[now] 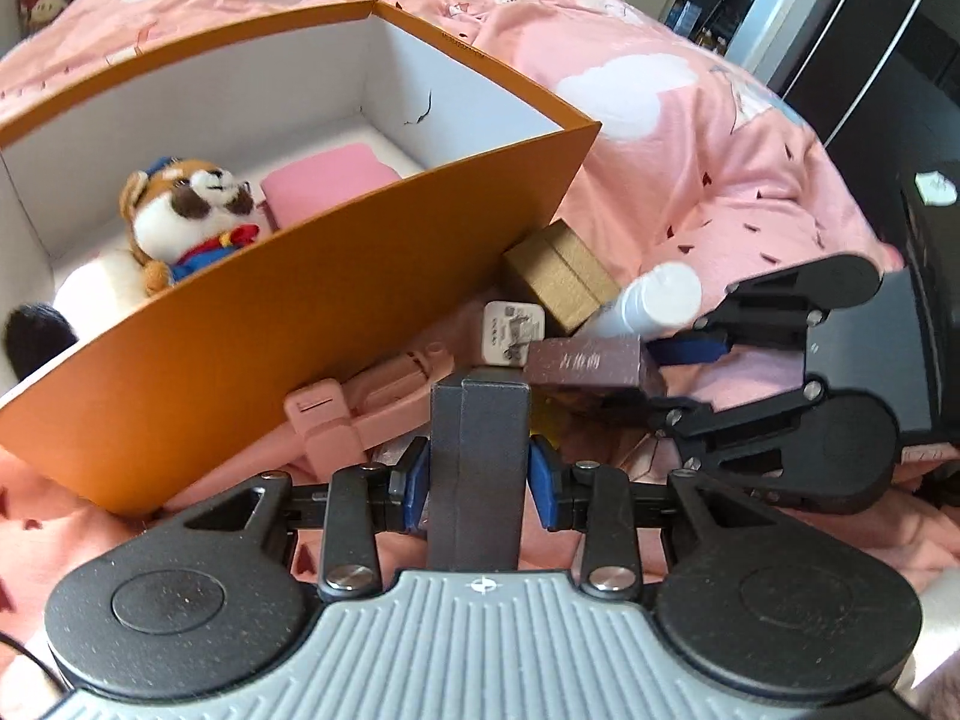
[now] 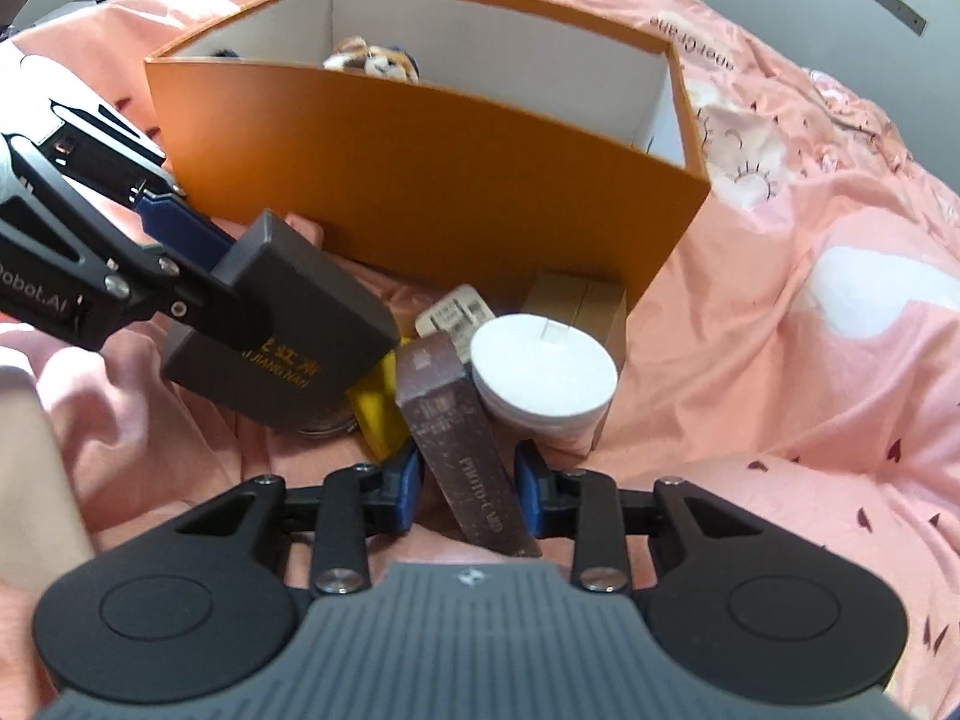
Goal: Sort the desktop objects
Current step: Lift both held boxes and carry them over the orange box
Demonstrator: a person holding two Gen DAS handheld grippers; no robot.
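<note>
Two grippers, each clamped on a box, near the orange bin [image 1: 372, 300].
L gripper [image 1: 478, 474] held dark grey box [image 1: 480, 444]; R gripper [image 2: 468, 483] gripped brown box [image 2: 462, 438], pads seemed touching.

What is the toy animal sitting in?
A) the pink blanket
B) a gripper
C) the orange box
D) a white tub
C: the plush toy sits inside the orange box, beside a pink pad, and no gripper is touching it.
</note>
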